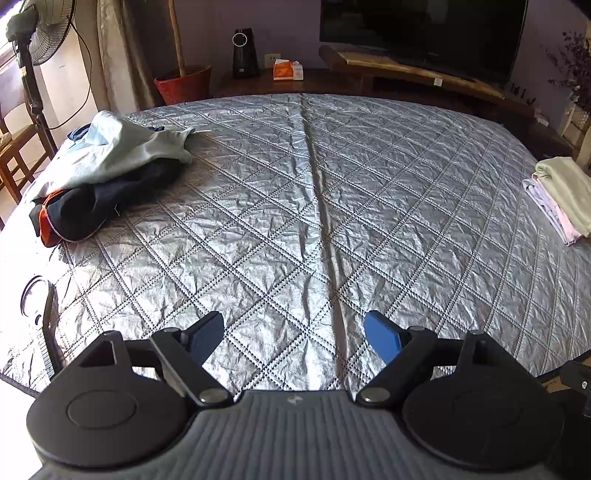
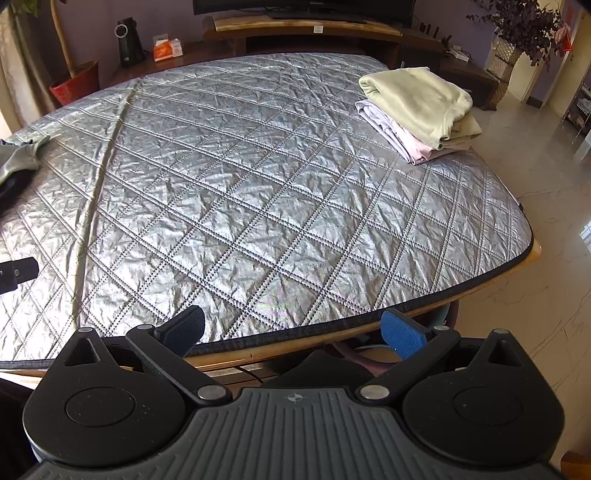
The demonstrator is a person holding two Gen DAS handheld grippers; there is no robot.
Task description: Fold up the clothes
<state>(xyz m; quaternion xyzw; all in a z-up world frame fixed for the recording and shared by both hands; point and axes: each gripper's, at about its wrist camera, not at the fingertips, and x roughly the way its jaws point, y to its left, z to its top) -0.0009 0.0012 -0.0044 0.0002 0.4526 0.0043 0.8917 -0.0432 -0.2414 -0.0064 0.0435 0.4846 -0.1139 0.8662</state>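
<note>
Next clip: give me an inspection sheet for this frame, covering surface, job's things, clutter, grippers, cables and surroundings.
Surface: silver quilted cover over a wooden-edged table, one long crease down its middle.
Job's things: unfolded heap of pale grey-green, navy and orange garments at far left; folded stack, pale green top over pinkish lilac pieces, at far right.
Clutter: nothing seen on the cover besides clothes.
Grippers: left gripper open, empty, above the near edge; right gripper open, empty, at the table's near edge.
Cables: black fan cord hanging at left.
Surroundings: standing fan, red plant pot, black cylindrical device, orange tissue pack, television.
</note>
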